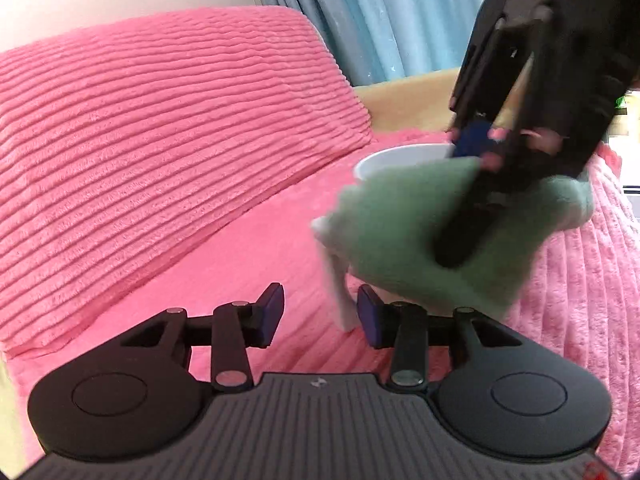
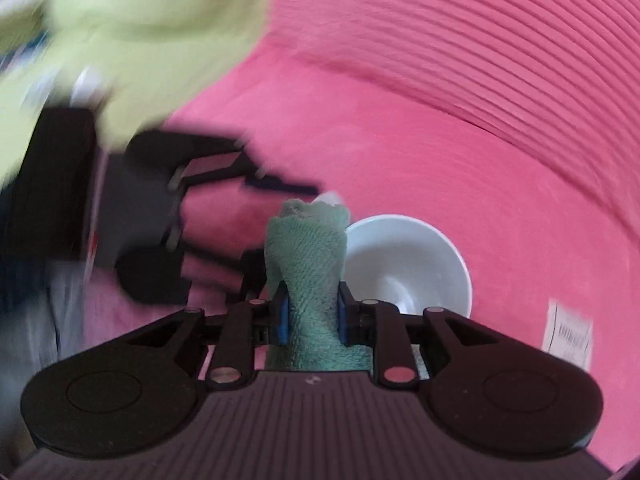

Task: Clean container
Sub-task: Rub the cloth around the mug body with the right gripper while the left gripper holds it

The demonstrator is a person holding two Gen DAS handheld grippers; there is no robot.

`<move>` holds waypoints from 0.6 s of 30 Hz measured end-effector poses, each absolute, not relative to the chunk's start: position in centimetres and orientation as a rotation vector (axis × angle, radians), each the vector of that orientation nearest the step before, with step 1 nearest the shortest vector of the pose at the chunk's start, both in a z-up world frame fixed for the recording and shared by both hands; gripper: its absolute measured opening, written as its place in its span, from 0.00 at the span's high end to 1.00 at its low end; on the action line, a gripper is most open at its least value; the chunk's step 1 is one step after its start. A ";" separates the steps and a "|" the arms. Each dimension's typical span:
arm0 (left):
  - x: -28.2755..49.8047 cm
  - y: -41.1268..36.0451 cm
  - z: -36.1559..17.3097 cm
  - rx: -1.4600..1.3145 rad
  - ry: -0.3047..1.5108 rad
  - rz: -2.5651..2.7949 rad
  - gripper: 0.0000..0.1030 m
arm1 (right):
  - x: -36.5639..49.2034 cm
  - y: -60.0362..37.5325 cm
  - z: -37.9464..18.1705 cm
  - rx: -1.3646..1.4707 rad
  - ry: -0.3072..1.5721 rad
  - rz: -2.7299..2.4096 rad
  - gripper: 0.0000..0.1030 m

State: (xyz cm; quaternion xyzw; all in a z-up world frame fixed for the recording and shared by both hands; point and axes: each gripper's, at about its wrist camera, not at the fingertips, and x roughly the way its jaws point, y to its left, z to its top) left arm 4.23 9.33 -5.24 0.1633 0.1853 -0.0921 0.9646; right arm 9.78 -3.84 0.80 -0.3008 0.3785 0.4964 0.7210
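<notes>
A white bowl [image 2: 404,264] sits on the pink ribbed blanket; in the left wrist view only its far rim [image 1: 400,156] shows behind the cloth. A green towel [image 2: 310,272] is pinched between the blue pads of my right gripper [image 2: 310,318], which is shut on it just left of the bowl. In the left wrist view the same towel [image 1: 400,232] hangs from the right gripper [image 1: 472,216] above the bowl, a white corner trailing down. My left gripper [image 1: 320,312] stands open in front of it, nothing between its fingers.
A pink ribbed cushion [image 1: 160,128] rises at the left. Blue curtains [image 1: 380,20] hang behind. A white label [image 2: 568,336] lies on the blanket right of the bowl. A person's yellow-green sleeve [image 2: 132,32] shows blurred at upper left.
</notes>
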 end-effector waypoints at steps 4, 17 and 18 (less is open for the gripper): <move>2.7 8.8 -5.1 0.339 0.317 -0.276 0.68 | 7.8 -4.4 0.7 -0.995 0.759 1.265 0.83; 0.7 7.4 -6.4 0.438 0.424 -0.315 0.69 | 12.7 -7.4 3.2 -0.305 0.937 1.086 0.76; 0.6 7.4 -6.4 0.438 0.427 -0.307 0.67 | 13.0 -8.0 3.0 -0.188 0.952 1.058 0.76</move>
